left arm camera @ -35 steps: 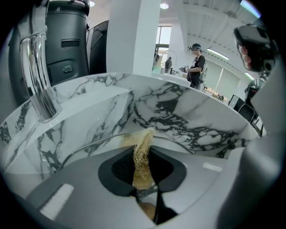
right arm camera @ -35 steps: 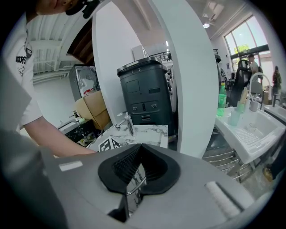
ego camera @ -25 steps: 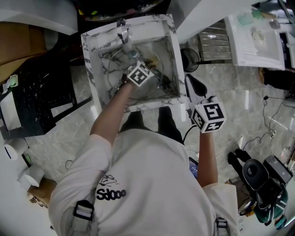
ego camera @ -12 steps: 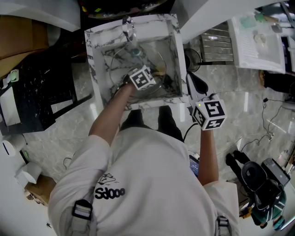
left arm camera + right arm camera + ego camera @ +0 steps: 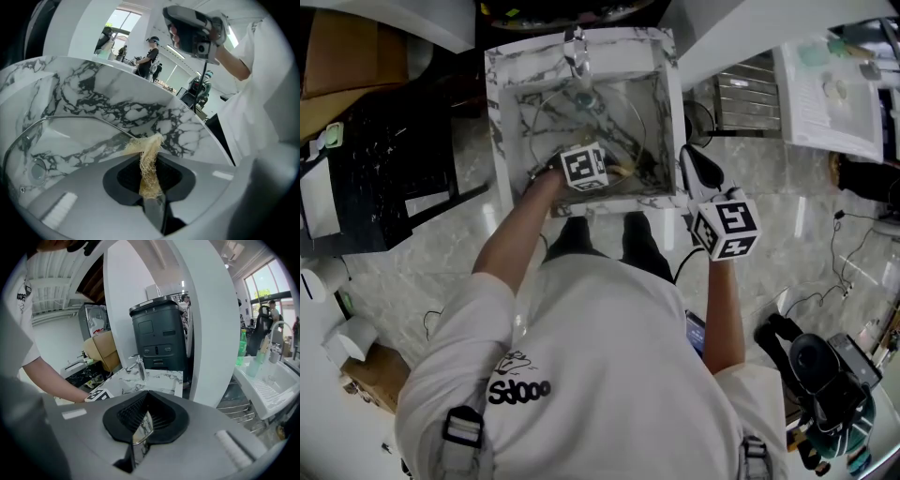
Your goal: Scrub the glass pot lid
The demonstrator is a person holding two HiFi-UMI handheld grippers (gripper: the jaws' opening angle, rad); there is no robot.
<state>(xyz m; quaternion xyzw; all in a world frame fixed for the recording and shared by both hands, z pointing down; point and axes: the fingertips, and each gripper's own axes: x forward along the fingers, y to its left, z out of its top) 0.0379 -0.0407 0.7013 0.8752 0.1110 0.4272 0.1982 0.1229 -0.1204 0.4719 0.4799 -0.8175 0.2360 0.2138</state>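
Glass pot lid: inside the marble-patterned sink, straight ahead of the left fingertips. Its metal rim curves away to their left side.

Scrubber: a pale, fibrous wad pinched between the left fingers. Its free end fans out just past the tips and appears to meet the lid's rim.

Left gripper: fingers clenched on the scrubber. It reaches down into the sink with its marker cube facing up.

Sink: its veined walls rise beyond the left fingertips and to either side of them. The front right corner lies just beside the right fingers.

Faucet: on the far wall, across the lid from the left fingers. It also stands ahead of the right fingers and a little to their left.

Right gripper: fingers pressed together with nothing between them. It is held up outside the sink, apart from the lid.

Dark grey bin: well beyond the right fingertips, behind the faucet.

White column: past the right fingers, on their right.

Person's left forearm: runs from the white sleeve down to the left gripper.
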